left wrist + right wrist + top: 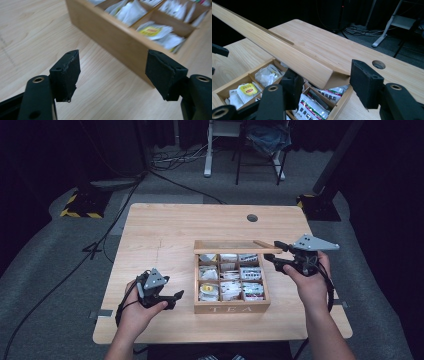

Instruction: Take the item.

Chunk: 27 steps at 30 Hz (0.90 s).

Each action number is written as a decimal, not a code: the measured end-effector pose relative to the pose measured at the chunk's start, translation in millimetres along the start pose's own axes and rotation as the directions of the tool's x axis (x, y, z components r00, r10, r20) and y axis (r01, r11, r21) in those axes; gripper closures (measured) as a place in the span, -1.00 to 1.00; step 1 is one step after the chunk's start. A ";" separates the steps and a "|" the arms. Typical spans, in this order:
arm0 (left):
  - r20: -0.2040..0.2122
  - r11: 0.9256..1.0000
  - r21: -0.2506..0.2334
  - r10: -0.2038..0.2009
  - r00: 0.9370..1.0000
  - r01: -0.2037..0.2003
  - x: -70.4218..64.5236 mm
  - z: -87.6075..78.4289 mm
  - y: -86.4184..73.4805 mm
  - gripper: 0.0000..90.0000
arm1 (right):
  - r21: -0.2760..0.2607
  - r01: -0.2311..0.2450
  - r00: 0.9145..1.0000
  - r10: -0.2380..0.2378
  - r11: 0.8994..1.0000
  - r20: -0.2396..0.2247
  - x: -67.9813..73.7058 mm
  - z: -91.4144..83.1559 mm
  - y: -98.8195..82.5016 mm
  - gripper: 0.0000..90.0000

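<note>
Two bare forearms, each hand with a black gripper

The left gripper and right gripper each carry a grey three-cornered plate on top, a black cable behind, and thick black jaws with brass-coloured screw holes.

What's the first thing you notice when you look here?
The wooden tea box in the middle of the table, its compartments stuffed with tea bags. Its lid stands raised, and the right gripper is at the lid's right corner. The left gripper hovers open beside the box.
</note>
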<state>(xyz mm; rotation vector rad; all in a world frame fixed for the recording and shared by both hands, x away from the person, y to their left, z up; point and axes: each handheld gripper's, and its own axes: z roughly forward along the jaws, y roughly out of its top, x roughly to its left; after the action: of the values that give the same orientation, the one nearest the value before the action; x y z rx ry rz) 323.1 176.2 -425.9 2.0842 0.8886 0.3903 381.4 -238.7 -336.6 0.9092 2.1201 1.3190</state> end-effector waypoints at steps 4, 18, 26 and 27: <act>0.052 1.000 -0.006 0.030 0.998 -0.030 -11.5 3.4 12.0 -0.20 | -0.004 0.006 1.000 -0.006 1.000 -0.001 -0.3 0.3 0.2 0.01; 0.245 0.994 -0.070 0.104 0.964 -0.089 -45.2 26.2 41.2 0.16 | -0.004 0.019 1.000 -0.019 1.000 0.004 0.7 0.6 -0.3 0.01; 0.299 0.994 -0.082 0.098 0.949 -0.077 -55.7 41.4 52.9 0.45 | -0.004 0.015 1.000 -0.015 1.000 0.000 0.3 0.7 -0.7 0.01; 0.302 0.993 -0.082 0.101 0.948 -0.080 -56.4 43.1 54.2 0.46 | -0.004 0.016 1.000 -0.016 1.000 0.000 0.2 0.7 -0.8 0.00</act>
<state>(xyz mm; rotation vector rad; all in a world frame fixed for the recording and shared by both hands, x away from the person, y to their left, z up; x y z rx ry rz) 331.7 89.1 -408.1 2.0548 0.5889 0.1356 381.5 -238.4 -337.5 0.8889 2.1200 1.3150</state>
